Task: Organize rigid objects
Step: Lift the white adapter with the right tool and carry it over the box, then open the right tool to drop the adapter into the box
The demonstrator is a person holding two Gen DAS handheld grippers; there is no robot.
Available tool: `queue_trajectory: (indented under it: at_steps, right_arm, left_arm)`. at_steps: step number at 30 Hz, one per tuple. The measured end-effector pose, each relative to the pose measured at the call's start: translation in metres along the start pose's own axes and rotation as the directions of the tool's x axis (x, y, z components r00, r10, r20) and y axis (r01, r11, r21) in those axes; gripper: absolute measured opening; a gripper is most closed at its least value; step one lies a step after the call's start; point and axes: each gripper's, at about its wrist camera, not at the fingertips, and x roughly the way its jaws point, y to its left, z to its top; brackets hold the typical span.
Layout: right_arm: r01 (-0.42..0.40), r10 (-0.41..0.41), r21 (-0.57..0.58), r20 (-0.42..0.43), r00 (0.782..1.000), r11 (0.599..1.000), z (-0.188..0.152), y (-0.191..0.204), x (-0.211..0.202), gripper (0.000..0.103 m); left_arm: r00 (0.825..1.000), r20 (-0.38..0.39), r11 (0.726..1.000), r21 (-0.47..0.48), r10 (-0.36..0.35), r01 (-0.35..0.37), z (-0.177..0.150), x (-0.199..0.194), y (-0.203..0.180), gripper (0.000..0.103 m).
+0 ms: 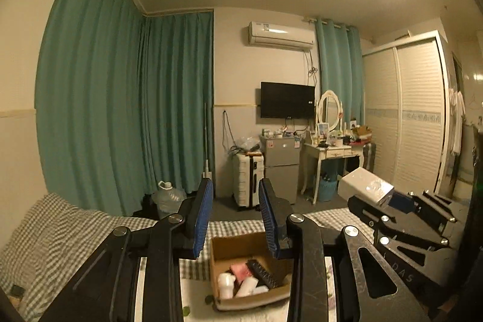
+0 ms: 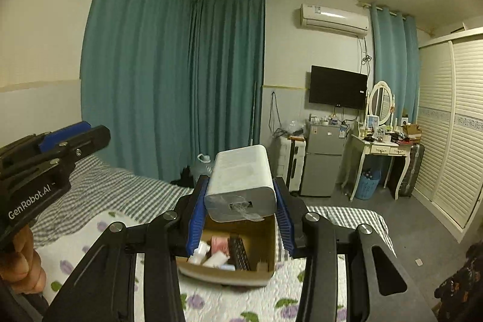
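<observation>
- The white box (image 2: pixel 241 186) is a smooth, rounded-cornered rectangular block, pale and faintly glossy; its near end face carries a small dark rectangular recess under a strip of clear tape; in the left wrist view the same white box (image 1: pixel 363 184) shows tilted, one end raised.
- The right gripper (image 2: pixel 240 219) clamps the white box by its two long sides, a blue ribbed pad pressed against each; the box is held in the air above the far rim of the cardboard box (image 2: pixel 265 234).
- The left gripper (image 1: pixel 235 219) has its blue-padded fingers spread apart with nothing between them; it hangs above the cardboard box (image 1: pixel 235 243), beside the right gripper (image 1: pixel 401 204).
- The cardboard box stands open on the bed (image 2: pixel 120 195), on the flowered quilt (image 2: pixel 211 301) near the bed's foot edge; inside lie a white bottle (image 1: pixel 226 284), a pink packet (image 1: pixel 240 270), a dark ribbed comb-like item (image 1: pixel 262 273) and other small white pieces; its right part has bare floor showing.
- Beyond the foot edge of the bed lies open grey floor (image 2: pixel 392 219) before a small fridge (image 2: pixel 321 162), a suitcase (image 1: pixel 247 180) and a dressing table (image 2: pixel 380 150).
- Writing: "GenRobot.AI" in white on the left gripper (image 2: pixel 65 138) body; letters on the right gripper's arm read partly "DAS"; labels on the fridge and the air conditioner (image 2: pixel 335 18) are too small to read.
</observation>
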Motion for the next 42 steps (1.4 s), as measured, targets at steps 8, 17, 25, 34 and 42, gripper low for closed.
queue_trajectory:
  at_steps: [8,17,25,34,42]
  right_arm:
    - [-0.005,0.004,-0.043,-0.027,1.0,0.999,0.0,-0.012,0.069,0.041]
    - [-0.045,0.04,-0.048,-0.11,0.993,0.998,-0.034,-0.02,0.178,0.041]
    - [-0.085,0.073,-0.035,-0.268,0.961,0.996,-0.102,-0.025,0.266,0.041]
    - [-0.076,0.05,-0.042,-0.445,0.894,0.996,-0.179,-0.034,0.322,0.041]
    - [-0.049,0.008,-0.07,-0.497,0.868,0.996,-0.203,-0.041,0.333,0.053]
  left_arm:
    - [0.997,-0.075,0.999,-0.044,-0.016,0.013,-0.015,0.085,0.012,0.032]
    - [0.979,-0.203,0.998,-0.066,-0.021,0.008,-0.066,0.182,0.019,0.032]
    - [0.938,-0.346,0.998,-0.068,-0.037,0.014,-0.134,0.243,0.021,0.032]
    - [0.862,-0.506,0.999,-0.043,-0.031,0.01,-0.195,0.279,0.009,0.032]
    - [0.855,-0.516,0.998,-0.055,-0.047,0.022,-0.2,0.282,0.007,0.032]
